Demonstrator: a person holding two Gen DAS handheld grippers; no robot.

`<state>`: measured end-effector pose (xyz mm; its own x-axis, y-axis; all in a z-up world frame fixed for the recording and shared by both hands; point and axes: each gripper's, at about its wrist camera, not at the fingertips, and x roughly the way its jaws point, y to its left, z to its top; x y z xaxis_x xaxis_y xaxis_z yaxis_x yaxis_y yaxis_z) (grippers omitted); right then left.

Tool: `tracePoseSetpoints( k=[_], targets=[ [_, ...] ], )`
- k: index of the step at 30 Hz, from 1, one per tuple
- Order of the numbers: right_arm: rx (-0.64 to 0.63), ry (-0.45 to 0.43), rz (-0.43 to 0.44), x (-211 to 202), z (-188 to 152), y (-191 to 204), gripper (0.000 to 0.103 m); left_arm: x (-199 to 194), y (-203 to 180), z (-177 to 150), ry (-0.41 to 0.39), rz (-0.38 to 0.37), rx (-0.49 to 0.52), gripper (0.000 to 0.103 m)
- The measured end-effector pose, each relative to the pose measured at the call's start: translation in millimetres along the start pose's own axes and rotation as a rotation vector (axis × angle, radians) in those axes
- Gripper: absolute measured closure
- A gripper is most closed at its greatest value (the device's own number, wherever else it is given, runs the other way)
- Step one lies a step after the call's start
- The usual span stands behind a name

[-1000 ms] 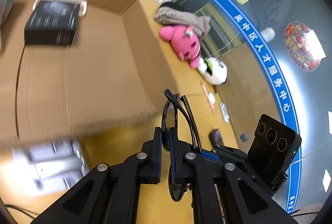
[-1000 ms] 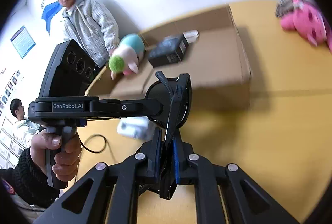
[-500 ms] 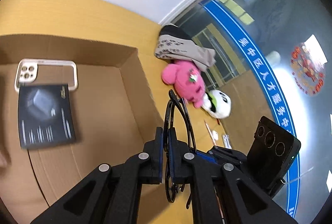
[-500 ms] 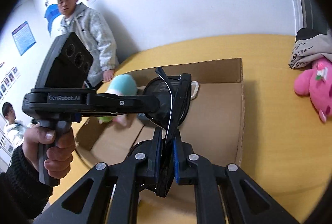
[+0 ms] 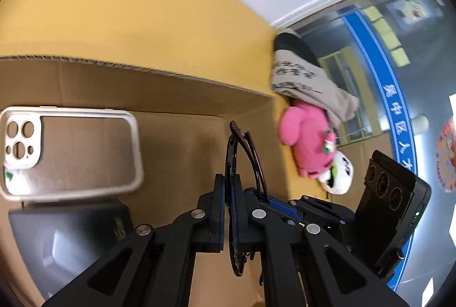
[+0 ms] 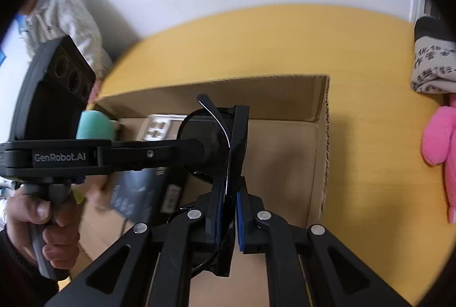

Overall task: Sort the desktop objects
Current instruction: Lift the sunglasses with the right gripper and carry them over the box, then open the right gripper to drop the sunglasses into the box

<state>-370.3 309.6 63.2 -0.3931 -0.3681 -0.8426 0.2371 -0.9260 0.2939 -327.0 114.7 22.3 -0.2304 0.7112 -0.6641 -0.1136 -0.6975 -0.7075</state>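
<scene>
A pair of black sunglasses (image 5: 232, 136) hangs folded over the open cardboard box (image 5: 171, 90). My left gripper (image 5: 228, 184) is shut on one lens edge. My right gripper (image 6: 230, 187) is shut on the sunglasses (image 6: 199, 130) from the other side, the two meeting at right angles. In the right wrist view the left gripper (image 6: 199, 149) reaches in from the left, held by a hand (image 6: 48, 221). Inside the box lie a clear phone case (image 5: 136, 153) and a black carton (image 5: 71, 235).
A pink plush (image 5: 307, 141), a white and green plush (image 5: 339, 176) and a folded printed cloth (image 5: 302, 79) lie on the yellow table right of the box. A teal plush (image 6: 94, 126) sits at the box's left end. A person in a grey jacket (image 6: 65, 22) stands behind.
Both grippers carried the sunglasses from in front of the box to above its inside, near the far right corner. The phone case and black carton now lie close below.
</scene>
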Motion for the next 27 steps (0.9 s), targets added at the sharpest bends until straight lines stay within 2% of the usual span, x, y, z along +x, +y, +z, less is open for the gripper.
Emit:
tracePoseSetpoints(
  k=[5, 13, 15, 16, 17, 18, 19, 20, 21, 22, 24, 27],
  targets=[
    [0.011, 0.073, -0.055, 29.3, 5.9, -5.1, 0.096, 20.4, 22.1, 0.3, 0.028, -0.013, -0.043, 0.101],
    [-0.022, 0.095, -0.128, 40.9, 10.7, 2.8, 0.095, 20.5, 19.6, 2.8, 0.002, -0.004, -0.020, 0.100],
    [-0.026, 0.091, -0.131, 40.7, 9.4, 5.0, 0.094, 18.9, 14.2, 1.2, -0.002, 0.022, 0.004, 0.093],
    [-0.028, 0.087, -0.130, 39.1, 8.1, 5.9, 0.088, 16.2, 11.1, -0.5, -0.007, 0.032, 0.023, 0.081],
    [-0.032, 0.080, -0.136, 36.2, 6.5, 6.9, 0.084, 12.6, 6.4, -3.3, -0.018, 0.041, 0.044, 0.060],
    [-0.041, 0.072, -0.131, 31.3, 4.8, 9.6, 0.076, 6.1, 1.4, -6.8, -0.036, 0.054, 0.067, 0.047],
    [-0.054, 0.062, -0.130, 28.7, 3.5, 14.3, 0.065, -1.3, -2.4, -10.6, -0.060, 0.091, 0.082, 0.029],
    [-0.073, 0.048, -0.134, 22.5, -1.1, 19.5, 0.058, -14.5, -9.2, -18.4, -0.106, 0.164, 0.103, 0.027],
    [-0.093, 0.027, -0.150, 13.5, -9.4, 26.7, 0.031, -24.5, -13.7, -24.9, -0.139, 0.199, 0.124, 0.026],
    [-0.108, 0.009, -0.158, 6.1, -17.1, 32.3, 0.017, -36.3, -18.4, -33.1, -0.174, 0.214, 0.146, 0.024],
    [-0.146, -0.036, -0.150, -14.5, -40.4, 46.1, 0.017, -64.4, -26.1, -54.6, -0.246, 0.215, 0.177, 0.022],
    [-0.174, -0.104, -0.128, -47.8, -79.1, 62.4, 0.017, -105.8, -36.8, -93.0, -0.337, 0.270, 0.235, 0.017]
  ],
)
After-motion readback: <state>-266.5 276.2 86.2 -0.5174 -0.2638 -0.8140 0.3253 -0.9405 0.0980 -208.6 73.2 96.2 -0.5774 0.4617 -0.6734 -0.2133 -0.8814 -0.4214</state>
